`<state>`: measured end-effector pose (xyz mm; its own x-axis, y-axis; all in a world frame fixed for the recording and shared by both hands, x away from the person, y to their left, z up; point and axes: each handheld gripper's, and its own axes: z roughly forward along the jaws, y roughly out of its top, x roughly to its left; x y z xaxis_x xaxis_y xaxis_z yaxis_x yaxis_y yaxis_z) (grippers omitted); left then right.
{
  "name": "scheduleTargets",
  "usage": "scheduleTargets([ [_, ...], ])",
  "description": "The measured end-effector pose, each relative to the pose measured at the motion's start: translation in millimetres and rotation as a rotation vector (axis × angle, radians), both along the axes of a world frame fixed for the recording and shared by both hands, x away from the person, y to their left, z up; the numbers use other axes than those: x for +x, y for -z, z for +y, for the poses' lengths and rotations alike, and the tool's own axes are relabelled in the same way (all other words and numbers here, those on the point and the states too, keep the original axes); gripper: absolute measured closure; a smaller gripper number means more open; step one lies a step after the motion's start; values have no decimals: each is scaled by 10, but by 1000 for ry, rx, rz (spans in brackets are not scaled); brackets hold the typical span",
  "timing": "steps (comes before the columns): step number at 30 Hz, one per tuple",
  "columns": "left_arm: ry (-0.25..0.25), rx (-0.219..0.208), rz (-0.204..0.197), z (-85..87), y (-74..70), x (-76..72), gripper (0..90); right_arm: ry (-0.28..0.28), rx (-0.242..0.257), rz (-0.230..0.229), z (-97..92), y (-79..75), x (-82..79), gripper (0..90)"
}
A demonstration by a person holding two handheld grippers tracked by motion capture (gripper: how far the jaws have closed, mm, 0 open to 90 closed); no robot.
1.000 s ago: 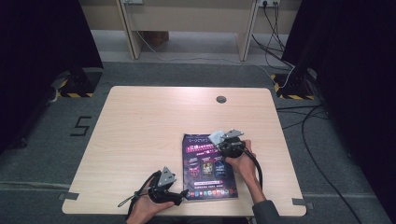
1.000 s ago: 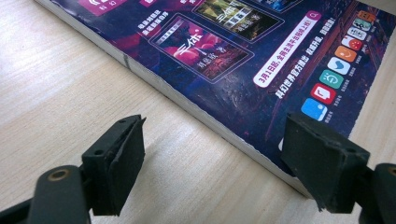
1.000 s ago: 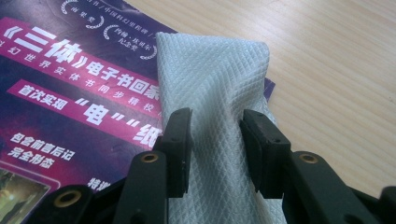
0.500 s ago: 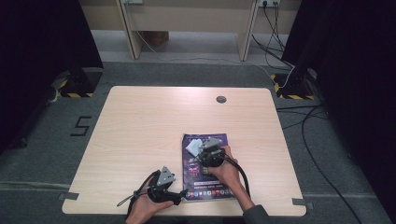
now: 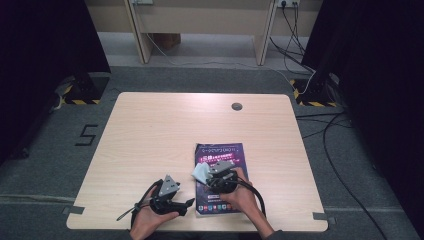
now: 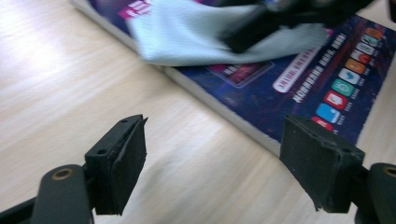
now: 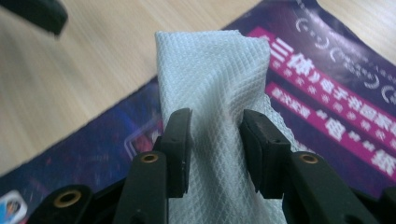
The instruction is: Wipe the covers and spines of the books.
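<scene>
right tongs (image 7: 215,154) pinching white cloth (image 7: 210,70), left tongs (image 6: 210,163) wide

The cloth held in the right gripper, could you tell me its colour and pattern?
The cloth is white with a fine diamond weave, clearest in the right gripper view.

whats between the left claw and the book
Bare wood of the table: in the left gripper view nothing lies between the open left claw and the book. The high view agrees.
</scene>
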<state>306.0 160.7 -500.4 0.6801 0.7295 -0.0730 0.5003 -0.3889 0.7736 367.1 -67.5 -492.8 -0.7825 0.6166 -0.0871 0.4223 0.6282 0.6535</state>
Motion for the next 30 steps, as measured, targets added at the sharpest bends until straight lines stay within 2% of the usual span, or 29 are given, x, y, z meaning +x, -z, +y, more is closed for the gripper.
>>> scheduleTargets([
  [4, -25, 2, 5, 95, -19, 35, 220, 50, 6, 11, -241, -6, -11, 624],
  [12, -41, 12, 8, 131, -12, 71, 221, 226, 17, 27, -889, -19, -53, 623],
  [15, -48, 13, 6, 156, -15, 85, 221, 249, 20, 26, -1035, -22, -126, 630],
  [21, -75, 11, 5, 214, -24, 129, 221, 222, 10, 27, -989, -25, -264, 642],
  [28, -101, 21, 6, 265, -21, 167, 222, 126, 38, 45, -704, -7, -402, 641],
  [30, -101, 23, 9, 272, -13, 167, 222, 98, 31, 41, -612, -8, -441, 641],
])
